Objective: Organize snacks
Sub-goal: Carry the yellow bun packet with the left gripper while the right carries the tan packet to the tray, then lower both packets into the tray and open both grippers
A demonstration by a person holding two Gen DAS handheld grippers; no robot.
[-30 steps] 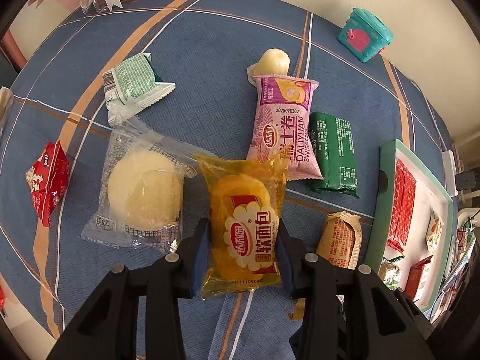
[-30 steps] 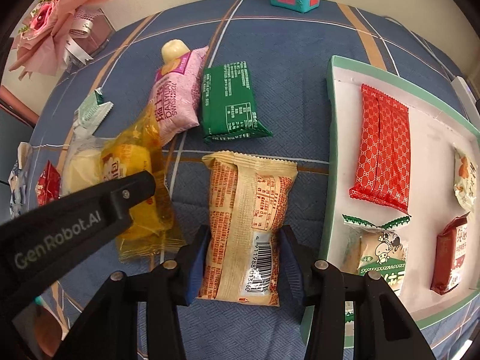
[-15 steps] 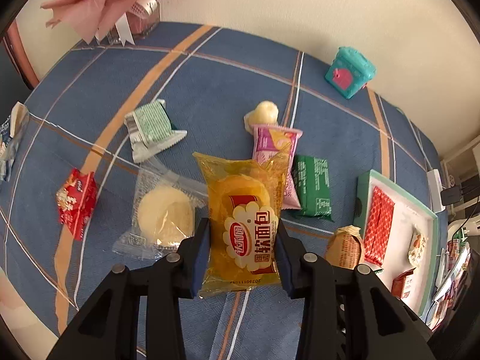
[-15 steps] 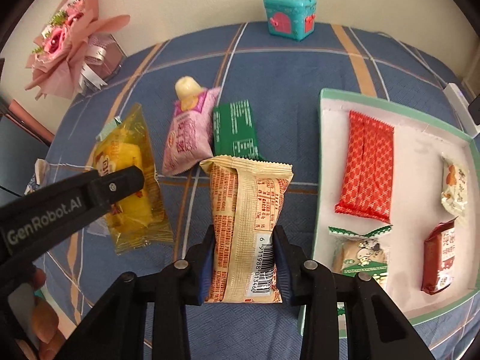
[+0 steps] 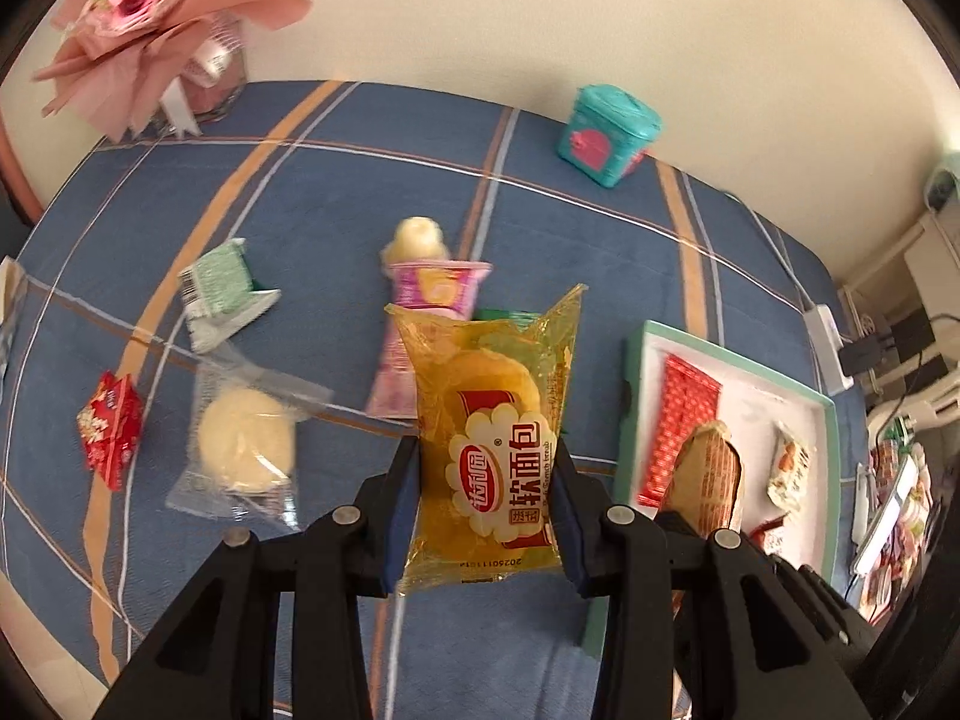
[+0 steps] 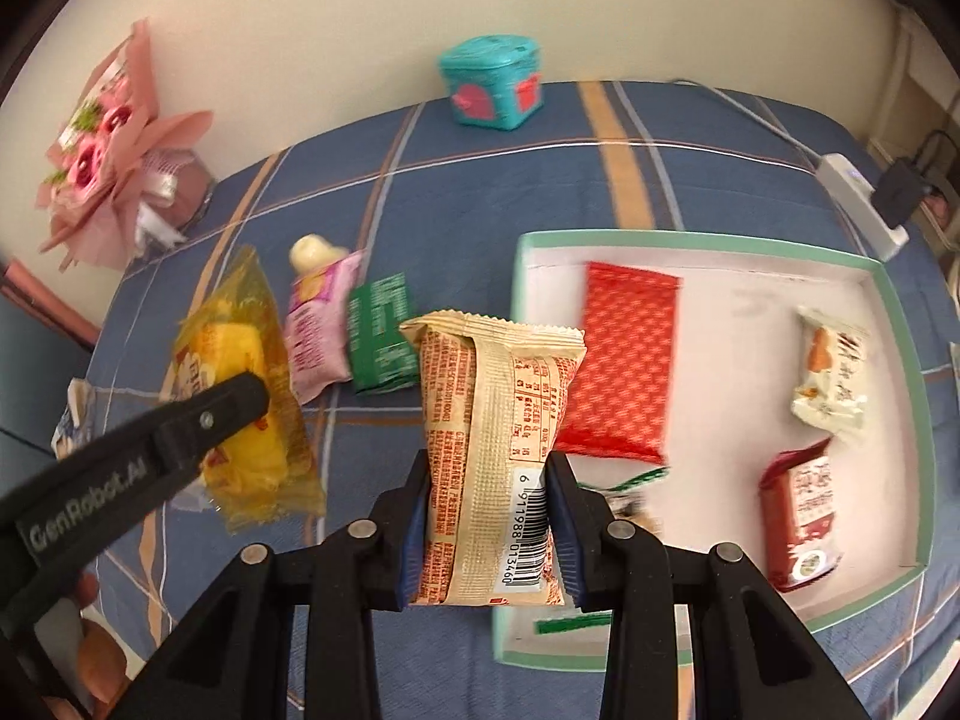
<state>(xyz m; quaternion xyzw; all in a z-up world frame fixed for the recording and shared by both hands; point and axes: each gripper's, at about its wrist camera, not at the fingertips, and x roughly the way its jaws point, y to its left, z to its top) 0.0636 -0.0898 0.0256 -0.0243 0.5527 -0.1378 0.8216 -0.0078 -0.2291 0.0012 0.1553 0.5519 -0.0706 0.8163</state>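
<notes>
The yellow bread packet hung pinched in the left hand-held gripper above the surface; only the right view showed the beige snack pack clamped in the right hand-held gripper at the tray's near rim.

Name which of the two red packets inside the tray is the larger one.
The patterned red packet, lying at the tray's left side. It is long, flat and criss-cross printed, while the dark red packet near the front right corner is clearly shorter.
</notes>
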